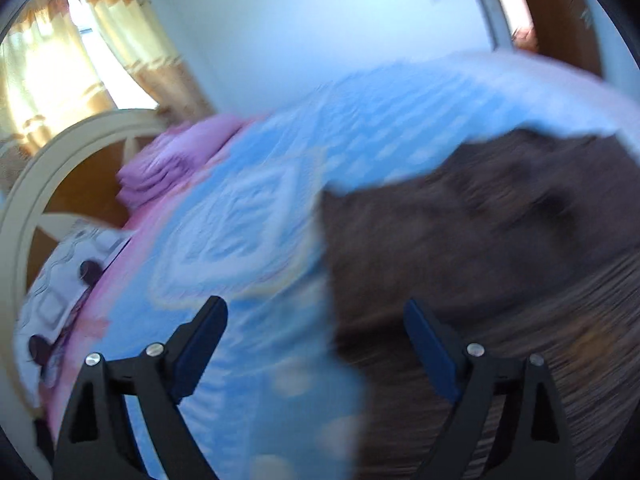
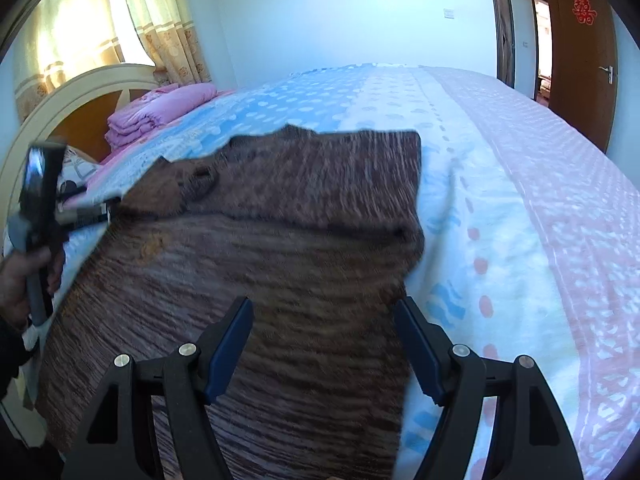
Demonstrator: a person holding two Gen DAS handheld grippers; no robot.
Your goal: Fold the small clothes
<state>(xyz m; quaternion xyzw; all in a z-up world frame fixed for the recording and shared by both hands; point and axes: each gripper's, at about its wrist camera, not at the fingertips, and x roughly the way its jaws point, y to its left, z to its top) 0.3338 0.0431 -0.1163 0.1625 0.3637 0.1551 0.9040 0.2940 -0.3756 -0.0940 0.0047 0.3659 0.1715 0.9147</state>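
Observation:
A brown ribbed knit garment lies spread on the bed, its upper part folded over. It fills the right half of the blurred left wrist view. My right gripper is open and empty, just above the garment's near right edge. My left gripper is open and empty, over the garment's left edge and the bedspread. The left gripper also shows in the right wrist view, held by a hand at the garment's far left edge.
The bed has a blue, white and pink patterned bedspread. A folded pink quilt and a patterned pillow lie by the cream headboard. Curtains hang at left. A brown door stands at right.

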